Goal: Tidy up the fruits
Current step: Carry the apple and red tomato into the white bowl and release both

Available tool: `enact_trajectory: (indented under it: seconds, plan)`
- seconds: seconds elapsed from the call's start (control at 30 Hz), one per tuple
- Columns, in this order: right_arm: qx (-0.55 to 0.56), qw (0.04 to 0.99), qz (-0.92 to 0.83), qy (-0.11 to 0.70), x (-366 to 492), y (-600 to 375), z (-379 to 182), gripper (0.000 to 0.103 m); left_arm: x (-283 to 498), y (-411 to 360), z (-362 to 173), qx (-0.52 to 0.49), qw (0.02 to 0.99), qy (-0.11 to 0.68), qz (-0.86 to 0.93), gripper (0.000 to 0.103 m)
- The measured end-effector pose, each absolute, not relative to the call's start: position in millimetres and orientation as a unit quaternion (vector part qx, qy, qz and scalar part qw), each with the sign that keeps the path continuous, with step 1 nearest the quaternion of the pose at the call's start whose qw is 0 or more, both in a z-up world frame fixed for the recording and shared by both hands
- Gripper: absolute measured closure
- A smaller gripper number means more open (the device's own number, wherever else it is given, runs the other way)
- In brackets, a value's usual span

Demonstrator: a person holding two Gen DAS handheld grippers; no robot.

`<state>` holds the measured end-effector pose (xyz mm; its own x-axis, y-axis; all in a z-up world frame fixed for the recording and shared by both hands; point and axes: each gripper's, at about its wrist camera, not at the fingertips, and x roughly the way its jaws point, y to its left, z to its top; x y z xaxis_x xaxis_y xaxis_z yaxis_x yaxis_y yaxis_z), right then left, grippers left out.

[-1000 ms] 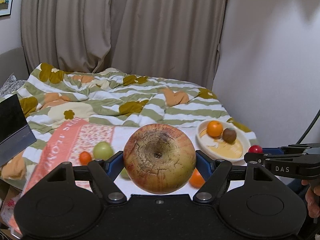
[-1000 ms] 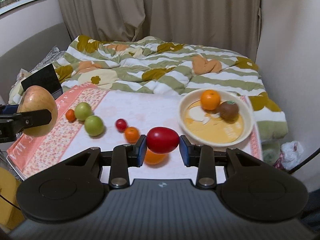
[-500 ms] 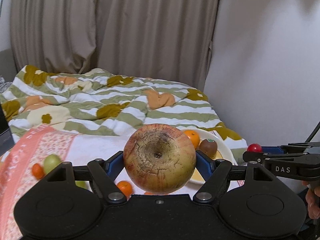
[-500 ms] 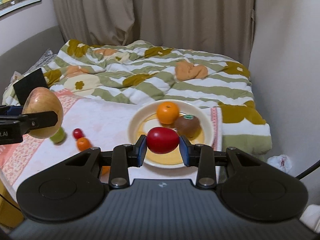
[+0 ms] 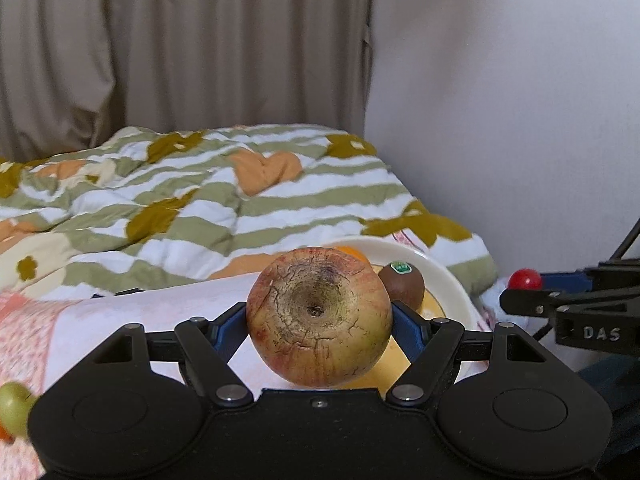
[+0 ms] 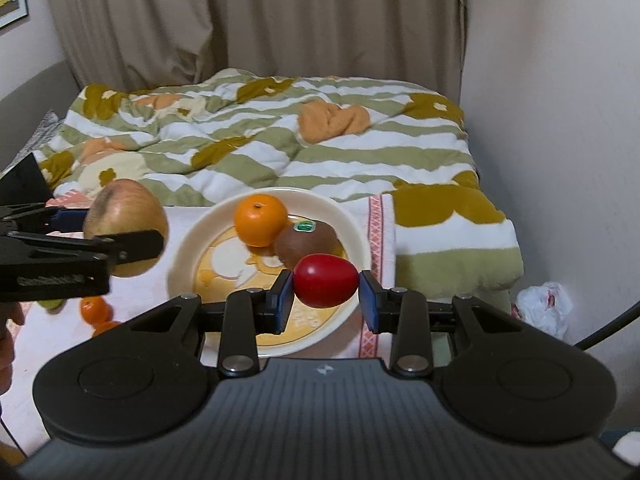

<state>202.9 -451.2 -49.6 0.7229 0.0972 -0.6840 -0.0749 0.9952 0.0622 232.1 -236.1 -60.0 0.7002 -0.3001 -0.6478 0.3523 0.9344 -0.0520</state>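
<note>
Fruits are held in both grippers: an apple [image 5: 319,316] is clamped in the left gripper [image 5: 319,320], a red tomato [image 6: 326,280] in the narrowly set right gripper [image 6: 326,290]. Both have been carried from the cloth's left side to over the plate [image 6: 352,220], where an orange [image 6: 260,220] and kiwi [image 6: 306,240] lie.
</note>
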Motion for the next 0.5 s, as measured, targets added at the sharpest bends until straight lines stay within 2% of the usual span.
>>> enact_trajectory:
  seconds: [0.5]
  plan:
    - [0.038, 0.919, 0.012, 0.392, 233.1, -465.1, -75.4, 0.053, 278.0, -275.1, -111.0, 0.124, 0.891, 0.379, -0.218, 0.024]
